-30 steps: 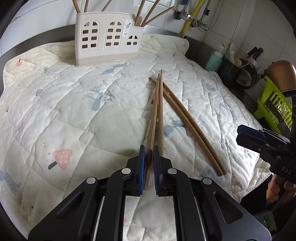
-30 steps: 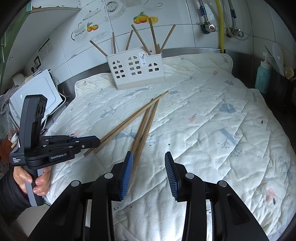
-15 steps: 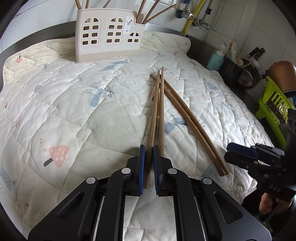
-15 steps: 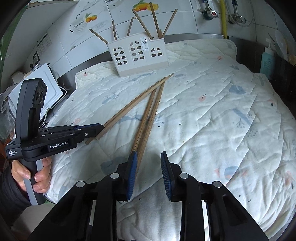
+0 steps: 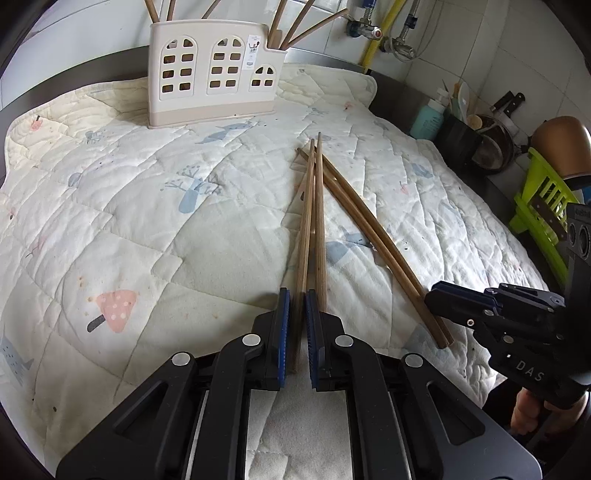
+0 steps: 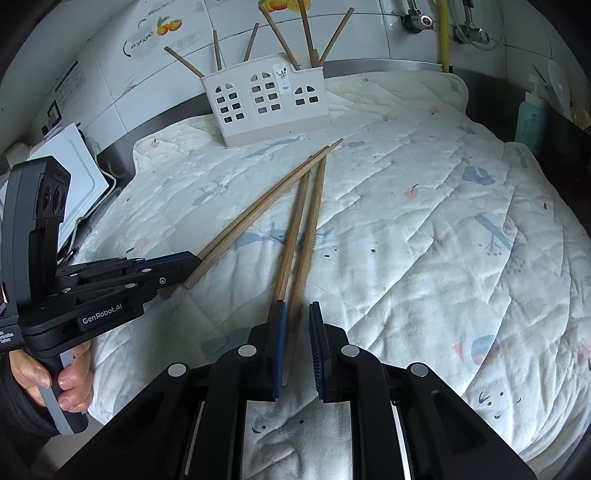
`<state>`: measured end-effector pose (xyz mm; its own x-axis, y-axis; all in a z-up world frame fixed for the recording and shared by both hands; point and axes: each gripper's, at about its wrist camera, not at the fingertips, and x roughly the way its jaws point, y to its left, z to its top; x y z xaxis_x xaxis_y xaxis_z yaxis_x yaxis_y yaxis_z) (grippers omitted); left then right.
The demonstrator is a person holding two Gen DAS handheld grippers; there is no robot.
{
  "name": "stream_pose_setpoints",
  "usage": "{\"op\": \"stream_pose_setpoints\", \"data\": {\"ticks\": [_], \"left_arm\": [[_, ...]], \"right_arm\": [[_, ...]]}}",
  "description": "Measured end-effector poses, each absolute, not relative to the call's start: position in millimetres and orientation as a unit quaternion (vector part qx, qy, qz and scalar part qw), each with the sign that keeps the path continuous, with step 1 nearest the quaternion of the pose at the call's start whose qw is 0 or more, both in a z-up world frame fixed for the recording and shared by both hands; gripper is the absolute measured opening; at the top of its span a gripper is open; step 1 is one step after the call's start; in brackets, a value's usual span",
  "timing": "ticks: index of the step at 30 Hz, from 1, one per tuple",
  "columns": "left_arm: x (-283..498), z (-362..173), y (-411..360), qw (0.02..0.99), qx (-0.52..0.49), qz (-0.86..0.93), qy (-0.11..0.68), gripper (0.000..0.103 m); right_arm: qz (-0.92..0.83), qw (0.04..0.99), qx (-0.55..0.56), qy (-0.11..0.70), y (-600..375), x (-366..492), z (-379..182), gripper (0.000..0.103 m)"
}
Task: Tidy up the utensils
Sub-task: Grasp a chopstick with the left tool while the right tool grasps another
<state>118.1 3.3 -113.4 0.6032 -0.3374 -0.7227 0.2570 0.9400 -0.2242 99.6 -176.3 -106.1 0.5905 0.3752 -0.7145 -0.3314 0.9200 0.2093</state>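
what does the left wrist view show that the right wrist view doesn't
Only the left wrist view: a green rack at the right edge and dark knife handles against the tiled wall.
Only the right wrist view: a white appliance at the left and fruit stickers on the tiles.
Both: the utensil holder with sticks standing in it, four chopsticks lying on the quilted mat, and a teal bottle.
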Motion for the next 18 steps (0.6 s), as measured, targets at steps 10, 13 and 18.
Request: {"op": "stream_pose_setpoints", "data": {"ticks": [10,13,18], "left_arm": [[116.5,-113.8,3.1,0.895,-0.051,-0.163,0.413,0.009],[117.2,-113.7,2.5,0.895,-0.048,-0.164,0.413,0.008],[117.7,-112.1,1.9,0.895,-0.043,-0.161,0.413,0.006]], "right_arm": [[0.178,0.902,-0.03,0.393,-163.8,101.4,-110.0,0.008],[0.184,0.904,-0.018,0.386,-167.9,100.0,-109.9,0.008],[0.179,0.914,-0.014,0.364,-183.3,90.9,-94.0,0.007]]}}
